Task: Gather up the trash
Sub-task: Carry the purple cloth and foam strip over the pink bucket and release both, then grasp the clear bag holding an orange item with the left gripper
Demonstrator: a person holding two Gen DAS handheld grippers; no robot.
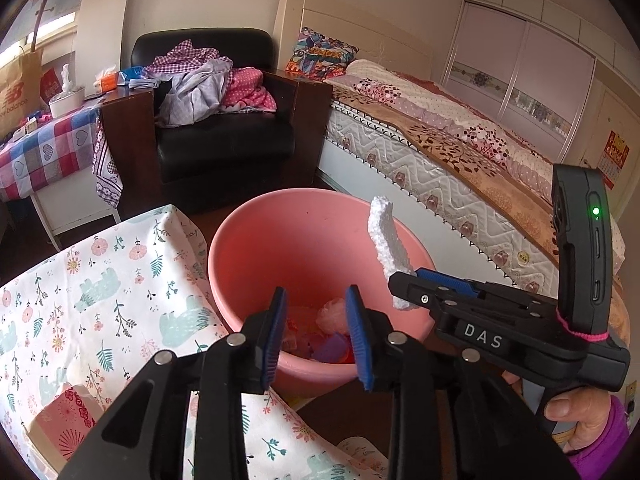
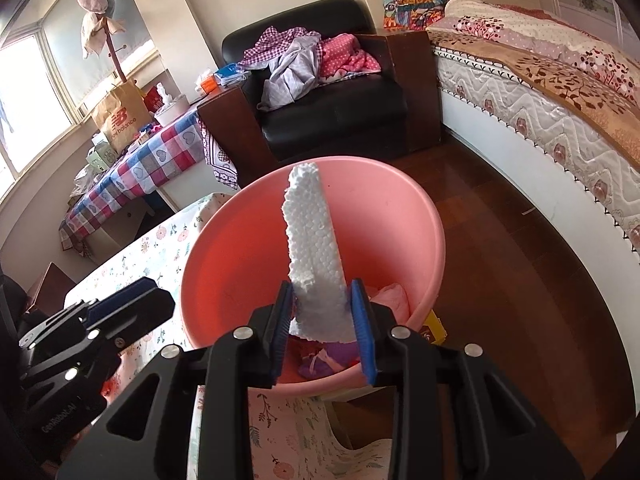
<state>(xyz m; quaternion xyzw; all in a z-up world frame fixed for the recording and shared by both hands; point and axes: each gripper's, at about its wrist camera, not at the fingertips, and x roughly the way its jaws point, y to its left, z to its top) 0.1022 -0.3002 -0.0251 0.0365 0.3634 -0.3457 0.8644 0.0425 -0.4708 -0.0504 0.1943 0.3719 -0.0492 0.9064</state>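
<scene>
Pink plastic bin (image 2: 240, 248), one only, beside a counter (image 1: 120, 280) under floral cloth; bits of pink and purple trash lie at its bottom. Two claws in sight. Right claw (image 2: 322, 320) pinches one white styrofoam strip (image 2: 312, 240) by its lower end, the strip standing nearly upright above the bin's mouth. Left claw (image 1: 316, 332) spread apart, holding nothing, aimed down into the bin. One black armchair (image 1: 224, 132) behind, heaped with clothes; one bed (image 1: 460, 152) alongside.
</scene>
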